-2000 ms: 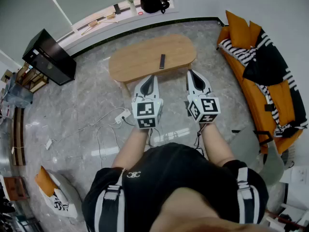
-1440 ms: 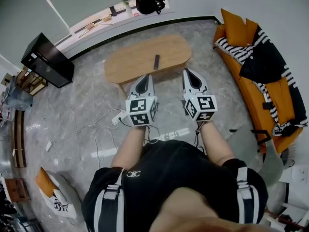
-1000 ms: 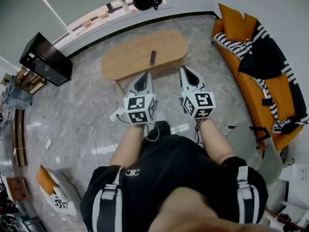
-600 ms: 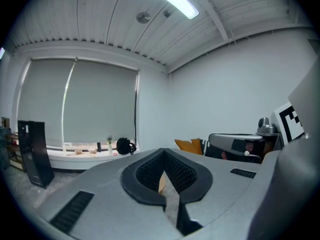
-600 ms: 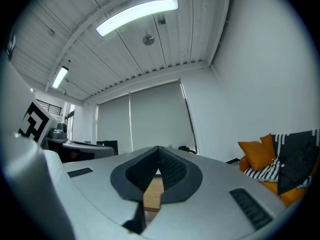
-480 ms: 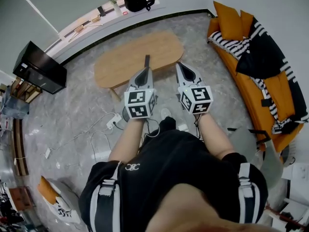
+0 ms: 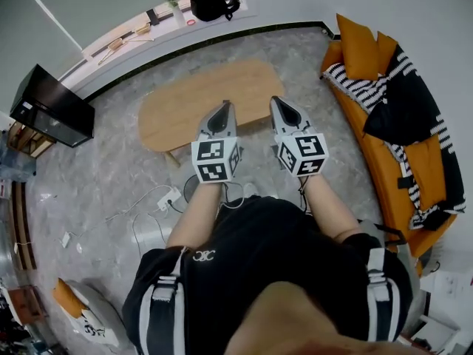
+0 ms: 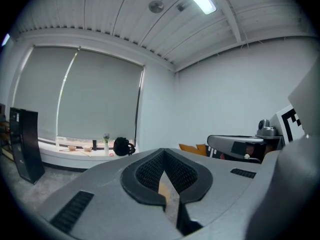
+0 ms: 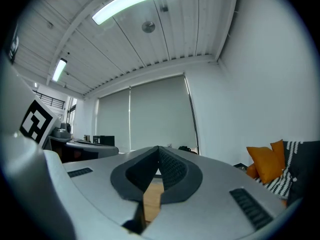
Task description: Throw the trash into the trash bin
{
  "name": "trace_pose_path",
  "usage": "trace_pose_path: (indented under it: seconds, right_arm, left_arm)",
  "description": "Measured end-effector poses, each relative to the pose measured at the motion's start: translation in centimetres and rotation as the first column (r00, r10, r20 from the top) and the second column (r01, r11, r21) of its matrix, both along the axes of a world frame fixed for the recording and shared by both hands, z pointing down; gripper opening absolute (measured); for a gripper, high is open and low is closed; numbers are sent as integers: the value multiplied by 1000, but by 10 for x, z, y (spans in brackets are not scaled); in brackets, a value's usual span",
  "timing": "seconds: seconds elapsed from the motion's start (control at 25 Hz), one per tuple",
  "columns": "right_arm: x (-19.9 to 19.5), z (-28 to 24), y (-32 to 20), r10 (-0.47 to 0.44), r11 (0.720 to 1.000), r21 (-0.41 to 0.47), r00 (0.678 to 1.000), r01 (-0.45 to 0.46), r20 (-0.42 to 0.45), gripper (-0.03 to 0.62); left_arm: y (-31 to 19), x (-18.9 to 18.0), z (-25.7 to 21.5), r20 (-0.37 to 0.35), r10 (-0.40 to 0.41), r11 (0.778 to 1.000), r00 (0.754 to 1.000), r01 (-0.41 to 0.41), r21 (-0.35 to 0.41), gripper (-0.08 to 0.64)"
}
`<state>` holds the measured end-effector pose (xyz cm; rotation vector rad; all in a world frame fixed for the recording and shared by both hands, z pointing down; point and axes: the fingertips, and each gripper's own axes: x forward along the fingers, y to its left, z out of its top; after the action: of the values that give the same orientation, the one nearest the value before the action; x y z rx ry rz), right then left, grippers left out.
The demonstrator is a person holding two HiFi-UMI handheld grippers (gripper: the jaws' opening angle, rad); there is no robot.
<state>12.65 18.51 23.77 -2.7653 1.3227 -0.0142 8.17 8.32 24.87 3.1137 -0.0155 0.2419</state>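
Observation:
Both grippers are held side by side in front of the person, pointing across an oval wooden table (image 7: 177,102). The left gripper (image 7: 224,104) reaches over the table's near edge, its jaws closed tip to tip with nothing between them. The right gripper (image 7: 275,100) stands level beside it, also shut and empty. In the left gripper view the left gripper (image 8: 163,150) shows pads that meet, with wood behind the gap. The right gripper (image 9: 159,147) looks the same in its own view. I see no trash piece and no certain bin.
A black cabinet (image 7: 48,106) stands at the left by the window ledge, where a black bag (image 7: 214,1) lies. An orange sofa (image 7: 384,102) with striped and black cloth lines the right. Cables and a power strip (image 7: 166,197) lie on the marble floor.
The person has walked towards the table, so both grippers now reach its near edge. The dark slim object on the tabletop has gone out of sight behind the left gripper.

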Motion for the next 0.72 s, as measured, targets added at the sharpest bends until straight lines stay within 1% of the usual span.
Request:
trace_pose_path:
  seconds: [0.2,0.36,0.52,0.72]
  right_arm:
    - [54,5,-47,-37,999,-33,999,37,2,12]
    - [91,13,-79,-52,997,-51,998,53,19,12]
    - [116,27,-106,-83,993,-77,996,86,45,12]
    - [137,40,-138,-131,986,-95,989,138,72,12]
  left_arm:
    - [-50,52,8,12,-43,999,999,43,-31,14]
    - [-81,86,19,32,-57,997,998,58,-47,14]
    - [-106,107,33,60,-82,995,995,85,-58,14]
    - [-137,119,49,92,-142,987,986,149,-64,12]
